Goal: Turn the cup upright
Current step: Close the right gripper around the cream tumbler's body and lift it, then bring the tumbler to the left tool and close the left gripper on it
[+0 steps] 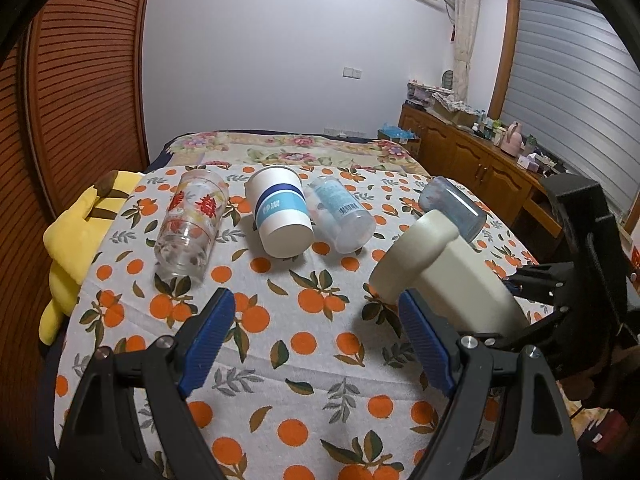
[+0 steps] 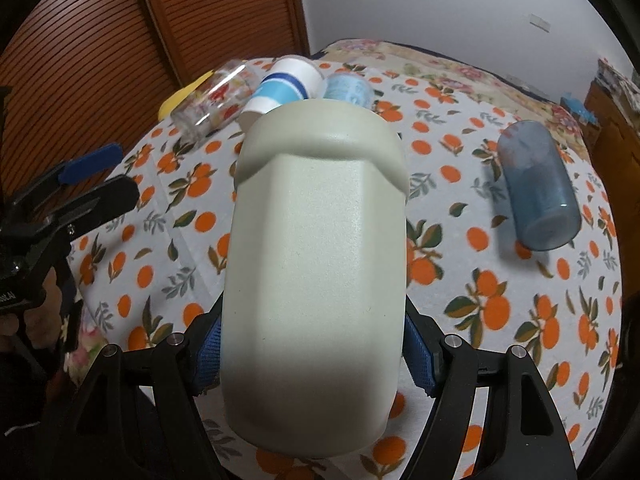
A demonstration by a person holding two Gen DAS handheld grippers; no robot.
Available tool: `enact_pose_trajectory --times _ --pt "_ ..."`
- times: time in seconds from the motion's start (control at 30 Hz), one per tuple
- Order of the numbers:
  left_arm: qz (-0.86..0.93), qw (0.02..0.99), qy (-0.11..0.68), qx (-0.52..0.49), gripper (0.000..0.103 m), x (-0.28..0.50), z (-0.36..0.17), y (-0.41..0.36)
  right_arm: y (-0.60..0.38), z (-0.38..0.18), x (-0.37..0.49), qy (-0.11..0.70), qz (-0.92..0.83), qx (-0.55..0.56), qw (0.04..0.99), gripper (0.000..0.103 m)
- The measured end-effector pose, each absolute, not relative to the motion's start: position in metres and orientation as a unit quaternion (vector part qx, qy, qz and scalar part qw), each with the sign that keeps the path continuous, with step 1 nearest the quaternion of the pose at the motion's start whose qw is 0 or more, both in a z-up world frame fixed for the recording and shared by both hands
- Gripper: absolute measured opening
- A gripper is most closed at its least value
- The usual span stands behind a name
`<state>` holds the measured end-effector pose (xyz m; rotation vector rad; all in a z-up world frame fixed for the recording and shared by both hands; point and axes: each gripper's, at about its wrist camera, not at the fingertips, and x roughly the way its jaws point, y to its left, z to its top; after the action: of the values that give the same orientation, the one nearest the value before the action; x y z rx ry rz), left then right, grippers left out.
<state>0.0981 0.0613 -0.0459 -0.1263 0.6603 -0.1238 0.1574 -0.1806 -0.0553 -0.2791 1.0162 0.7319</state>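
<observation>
My right gripper [image 2: 316,356] is shut on a pale green cup [image 2: 316,264], which is tilted with its wider end pointing away over the table. The same cup [image 1: 444,272] shows in the left wrist view, held at the right by the right gripper [image 1: 532,280]. My left gripper [image 1: 316,340] is open and empty above the orange-print tablecloth [image 1: 304,320]; it also shows in the right wrist view [image 2: 92,172]. Lying on their sides are a flowered glass [image 1: 190,226], a white paper cup with a blue band [image 1: 282,216], a clear plastic cup [image 1: 340,214] and a blue tumbler [image 1: 454,206].
A yellow plush toy [image 1: 76,240] lies at the table's left edge. A bed with a floral cover [image 1: 288,148] is behind the table. A wooden cabinet [image 1: 472,164] with clutter stands at the right. A slatted wooden door [image 1: 80,92] is at the left.
</observation>
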Motion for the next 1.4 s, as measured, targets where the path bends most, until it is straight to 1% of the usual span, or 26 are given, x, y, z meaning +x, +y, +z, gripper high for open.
enact_pose_trajectory --times 0.17,0.4,0.47,0.73,0.83,0.93,1.03,1.17,1.4 --pt "-0.061 0.942 0.324 -0.064 0.084 0.097 -0.046 0.060 -0.179 -0.064 0.159 0.484 0.336 -0.128 0.798 0.077" --pt "-0.063 0.941 0.327 -0.065 0.084 0.099 -0.047 0.058 -0.180 -0.063 0.159 0.480 0.339 -0.124 0.799 0.077" --pt "-0.064 0.940 0.328 -0.065 0.084 0.100 -0.047 0.056 -0.183 -0.056 0.158 0.471 0.337 -0.117 0.807 0.082" --pt "-0.068 0.937 0.336 -0.074 0.084 0.104 -0.042 0.052 -0.202 -0.029 0.144 0.439 0.341 -0.102 0.825 0.082" --pt "-0.071 0.934 0.343 -0.070 0.084 0.106 -0.037 0.045 -0.216 -0.018 0.135 0.415 0.336 -0.107 0.839 0.082" --pt "-0.077 0.929 0.356 -0.068 0.084 0.109 -0.032 0.034 -0.234 -0.012 0.130 0.401 0.325 -0.099 0.850 0.082" --pt "-0.088 0.916 0.386 -0.065 0.084 0.119 -0.030 0.019 -0.251 -0.012 0.130 0.396 0.311 -0.089 0.860 0.082" --pt "-0.098 0.902 0.416 -0.065 0.084 0.129 -0.029 0.003 -0.275 -0.011 0.133 0.387 0.291 -0.056 0.873 0.082" --pt "-0.099 0.871 0.473 -0.084 0.084 0.150 -0.040 -0.019 -0.304 -0.006 0.134 0.363 0.273 -0.024 0.891 0.082"
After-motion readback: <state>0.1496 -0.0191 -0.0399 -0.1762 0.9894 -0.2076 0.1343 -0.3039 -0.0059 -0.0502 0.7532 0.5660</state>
